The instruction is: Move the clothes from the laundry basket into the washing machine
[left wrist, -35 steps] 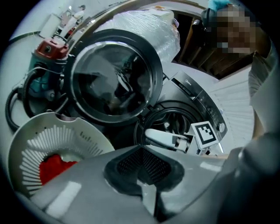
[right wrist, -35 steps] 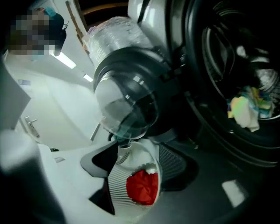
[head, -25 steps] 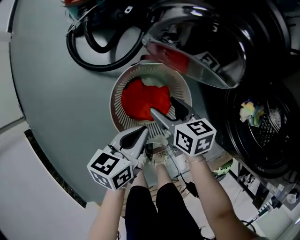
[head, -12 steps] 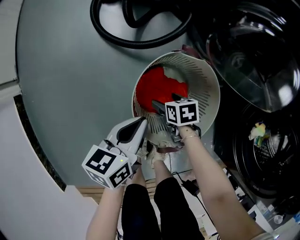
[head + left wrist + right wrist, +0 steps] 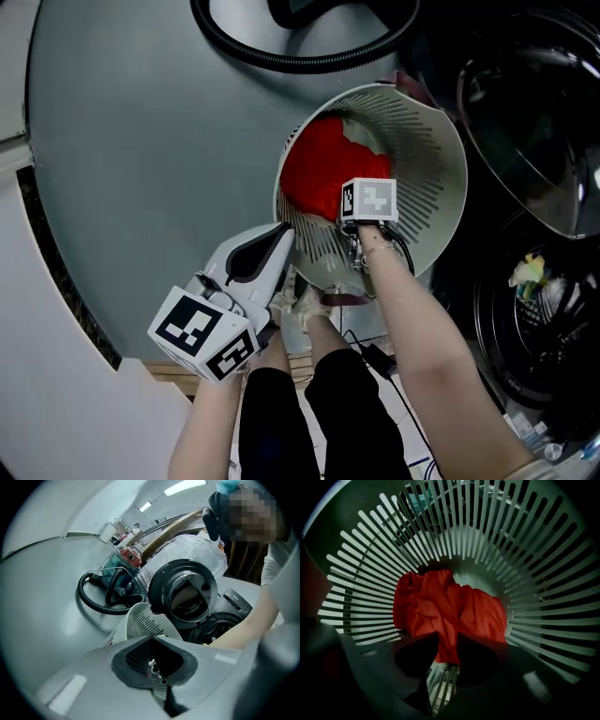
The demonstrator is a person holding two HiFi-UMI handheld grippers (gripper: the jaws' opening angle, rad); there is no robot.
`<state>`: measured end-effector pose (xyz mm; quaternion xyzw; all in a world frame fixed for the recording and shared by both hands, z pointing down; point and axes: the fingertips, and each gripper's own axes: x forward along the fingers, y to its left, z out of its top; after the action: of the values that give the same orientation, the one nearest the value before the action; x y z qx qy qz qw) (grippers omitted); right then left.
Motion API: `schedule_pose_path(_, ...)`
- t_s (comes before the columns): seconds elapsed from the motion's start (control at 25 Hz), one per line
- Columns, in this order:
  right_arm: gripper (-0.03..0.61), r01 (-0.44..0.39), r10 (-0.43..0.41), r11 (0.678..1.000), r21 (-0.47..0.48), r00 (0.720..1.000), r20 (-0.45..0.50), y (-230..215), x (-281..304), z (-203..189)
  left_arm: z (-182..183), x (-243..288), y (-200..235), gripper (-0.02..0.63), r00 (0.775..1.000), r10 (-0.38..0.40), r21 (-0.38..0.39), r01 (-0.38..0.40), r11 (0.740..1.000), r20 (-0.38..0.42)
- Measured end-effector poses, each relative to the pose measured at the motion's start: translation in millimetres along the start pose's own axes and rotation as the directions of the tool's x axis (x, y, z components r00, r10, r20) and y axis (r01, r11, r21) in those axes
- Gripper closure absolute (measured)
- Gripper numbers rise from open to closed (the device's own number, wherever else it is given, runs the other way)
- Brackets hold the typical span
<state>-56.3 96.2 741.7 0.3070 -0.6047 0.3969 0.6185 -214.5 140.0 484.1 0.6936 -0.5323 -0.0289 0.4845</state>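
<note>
Slatted basket [image 5: 427, 178] holds red cloth [image 5: 319, 173] — right tongs [image 5: 447, 641] just closed onto it, left tongs [image 5: 156, 670] pinching rim.

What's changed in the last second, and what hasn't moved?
The right gripper dropped into the laundry basket and its jaws have just been closing; they now pinch a fold of the red garment. The left gripper stays shut beside the basket's near rim; the garment still lies in the basket.

Grey floor [image 5: 141, 141] bears the laundry basket [image 5: 436, 159] and a black hose [image 5: 300, 64].
</note>
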Motion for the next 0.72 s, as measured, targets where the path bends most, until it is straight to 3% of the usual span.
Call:
schedule_pose_path(0.08, 0.548, 0.017, -0.017, 1.000, -0.005, 1.000, -0.004, -0.1, -3.5, -1.8, -3.7, -0.2, 0.2, 0.614, 1.000, 0.000, -0.004, 0.000, 1.000, -0.010)
schedule_pose_path(0.28, 0.551, -0.087, 0.087, 0.996, -0.003, 0.987, 0.135, 11.6, -41.3, 14.3, 0.0, -1.4, -14.0, 0.614, 1.000, -0.014, 0.003, 0.014, 1.000, -0.028)
schedule_pose_path(0.48, 0.551, -0.268, 0.236, 0.962, 0.058, 0.917, 0.321, 25.2, -115.9, 25.0, 13.9, -3.7, -40.4, 0.614, 0.999, -0.025, 0.023, 0.027, 0.999, -0.047)
schedule_pose_path(0.56, 0.551, -0.311, 0.275, 0.948, 0.061, 0.901, 0.335, 26.8, -134.9, 19.4, 19.0, -4.7, -55.2, 0.614, 0.998, -0.037, 0.033, 0.039, 0.999, -0.055)
schedule_pose_path(0.64, 0.549, -0.309, 0.280, 0.950, 0.047, 0.908, 0.312, 24.9, -133.6, 10.6, 22.8, -7.1, -68.8, 0.614, 0.997, -0.047, 0.052, 0.049, 0.997, -0.053)
schedule_pose_path(0.68, 0.529, -0.306, 0.281, 0.951, 0.039, 0.911, 0.301, 23.5, -126.0, 10.9, 25.7, -6.7, -72.1, 0.614, 0.998, -0.048, 0.069, 0.052, 0.996, -0.047)
schedule_pose_path(0.72, 0.447, -0.312, 0.288, 0.949, 0.037, 0.913, 0.290, 23.3, -115.9, 14.1, 28.3, -5.1, -73.1, 0.614, 0.998, -0.049, 0.086, 0.052, 0.995, -0.039)
